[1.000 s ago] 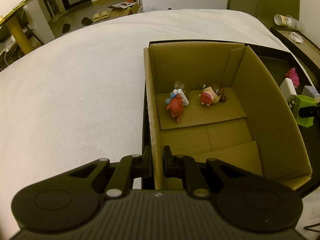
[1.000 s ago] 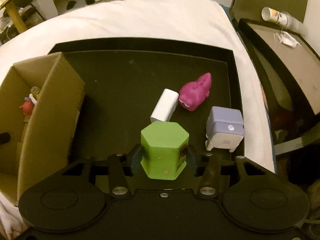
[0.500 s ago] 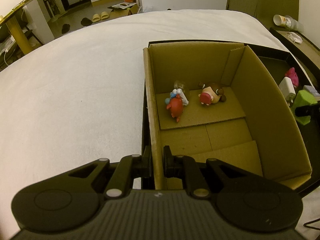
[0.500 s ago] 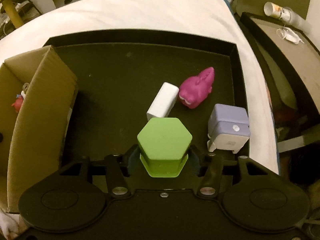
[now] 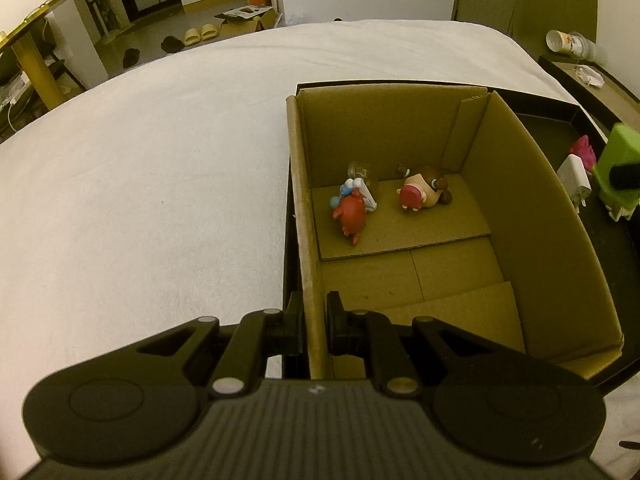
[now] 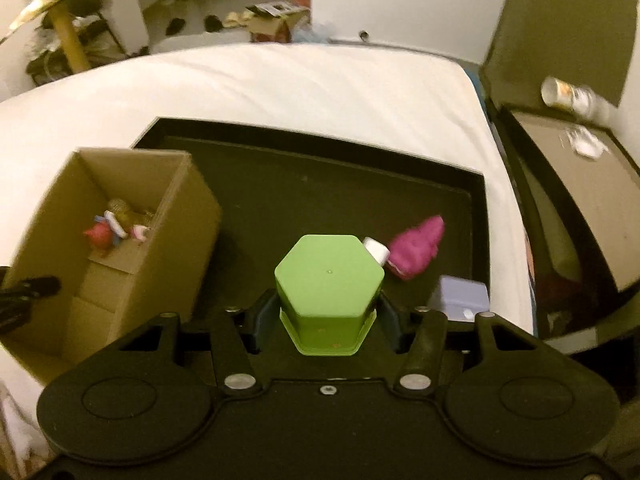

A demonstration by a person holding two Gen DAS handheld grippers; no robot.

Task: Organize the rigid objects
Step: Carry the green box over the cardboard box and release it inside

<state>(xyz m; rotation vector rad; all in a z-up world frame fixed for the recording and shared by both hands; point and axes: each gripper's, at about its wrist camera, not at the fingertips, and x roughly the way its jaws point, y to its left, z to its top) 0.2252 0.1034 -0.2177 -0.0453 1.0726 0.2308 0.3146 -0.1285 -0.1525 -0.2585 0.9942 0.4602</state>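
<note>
My right gripper (image 6: 328,316) is shut on a green hexagonal block (image 6: 329,280) and holds it above the black tray (image 6: 320,200); the block also shows in the left wrist view (image 5: 618,168). My left gripper (image 5: 314,330) is shut on the near left wall of the cardboard box (image 5: 304,240), which stands in the tray. Inside the box lie a red and blue figure (image 5: 352,208) and a brown and pink figure (image 5: 422,194). In the tray lie a white block (image 6: 376,250), a magenta toy (image 6: 416,246) and a lilac cube (image 6: 462,298).
The tray rests on a white bed (image 5: 140,180). A side table (image 6: 580,184) with a tipped cup (image 6: 564,94) stands at the right. Slippers and a carton lie on the floor beyond the bed.
My right gripper has lifted the green block up off the tray and the view has tilted toward the box. My left gripper has kept its hold on the box wall.
</note>
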